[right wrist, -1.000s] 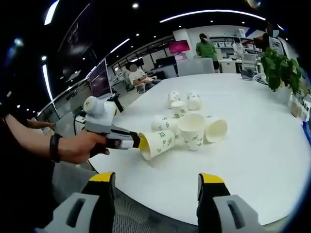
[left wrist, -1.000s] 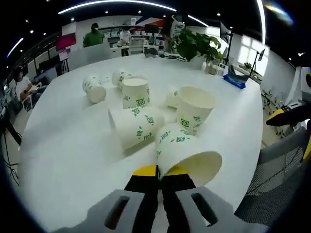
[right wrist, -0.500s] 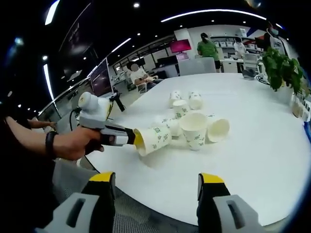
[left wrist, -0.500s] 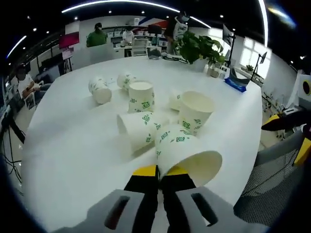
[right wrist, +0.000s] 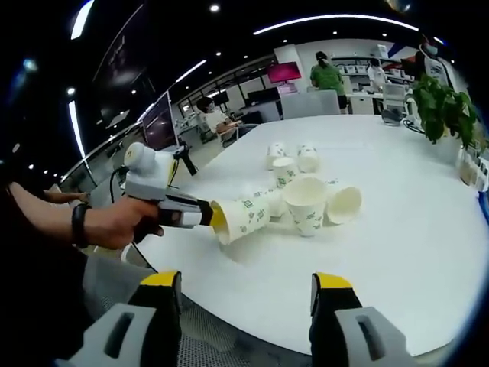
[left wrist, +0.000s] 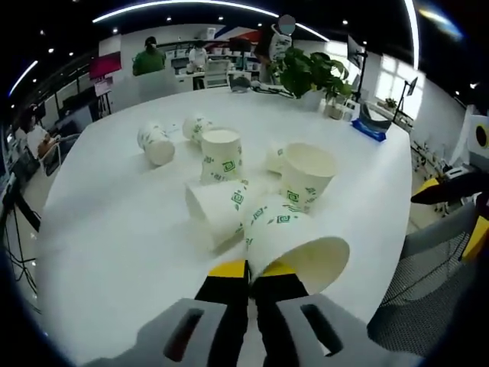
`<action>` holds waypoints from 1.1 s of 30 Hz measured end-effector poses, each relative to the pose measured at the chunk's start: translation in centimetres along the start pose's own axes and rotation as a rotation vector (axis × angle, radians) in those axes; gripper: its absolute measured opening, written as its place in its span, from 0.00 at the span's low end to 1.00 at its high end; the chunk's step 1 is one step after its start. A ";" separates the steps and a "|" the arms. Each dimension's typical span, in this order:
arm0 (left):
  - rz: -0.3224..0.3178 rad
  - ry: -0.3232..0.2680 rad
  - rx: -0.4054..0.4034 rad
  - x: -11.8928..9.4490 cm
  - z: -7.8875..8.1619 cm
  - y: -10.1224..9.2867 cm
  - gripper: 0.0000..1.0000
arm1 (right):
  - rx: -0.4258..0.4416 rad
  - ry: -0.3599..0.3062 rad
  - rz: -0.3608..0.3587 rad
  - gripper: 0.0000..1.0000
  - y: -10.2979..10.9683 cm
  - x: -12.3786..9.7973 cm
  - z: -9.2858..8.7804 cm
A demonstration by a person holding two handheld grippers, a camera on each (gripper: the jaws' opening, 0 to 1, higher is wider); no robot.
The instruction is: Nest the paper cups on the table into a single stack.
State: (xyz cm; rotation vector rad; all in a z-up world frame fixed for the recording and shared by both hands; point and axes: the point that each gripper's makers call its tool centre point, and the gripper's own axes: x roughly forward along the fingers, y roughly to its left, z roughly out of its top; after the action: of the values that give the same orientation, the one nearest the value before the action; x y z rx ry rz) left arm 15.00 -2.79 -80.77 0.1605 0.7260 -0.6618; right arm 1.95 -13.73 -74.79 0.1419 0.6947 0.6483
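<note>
White paper cups with green prints lie and stand in a cluster on the round white table (left wrist: 99, 229). My left gripper (left wrist: 248, 269) is shut on the rim of one cup (left wrist: 294, 245), held just above the table with its base pointing at the cluster. Right in front of it lies a tipped cup (left wrist: 218, 210); an upright open cup (left wrist: 306, 176) and an upturned cup (left wrist: 220, 155) stand behind. In the right gripper view a hand holds the left gripper (right wrist: 164, 206) with that cup (right wrist: 243, 220). My right gripper (right wrist: 246, 287) is open, off the table's near edge.
More tipped cups (left wrist: 157, 144) lie farther back on the table (right wrist: 397, 252). A potted plant (left wrist: 309, 69) and a blue object (left wrist: 367, 126) stand at the far edge. A mesh chair (left wrist: 428, 306) is beside the table. People sit and stand at desks behind.
The left gripper with its cup has edged slightly closer to the tipped cup in the cluster. The right gripper has stayed open and nearly still.
</note>
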 end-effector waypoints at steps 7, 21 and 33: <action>-0.026 0.031 0.033 -0.3 -0.3 -0.3 0.00 | -0.002 0.002 0.003 0.69 0.1 0.0 0.0; -0.106 0.227 0.098 -0.5 -0.2 -0.2 0.00 | -0.003 -0.002 0.009 0.69 0.3 0.1 0.1; -0.099 0.231 0.103 0.0 1.1 0.7 0.02 | 0.002 -0.007 0.007 0.69 0.4 -0.1 0.3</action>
State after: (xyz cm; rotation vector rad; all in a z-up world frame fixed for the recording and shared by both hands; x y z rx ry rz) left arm 16.02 -2.65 -80.02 0.3008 0.9267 -0.7836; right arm 1.92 -13.38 -74.35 0.1485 0.6881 0.6535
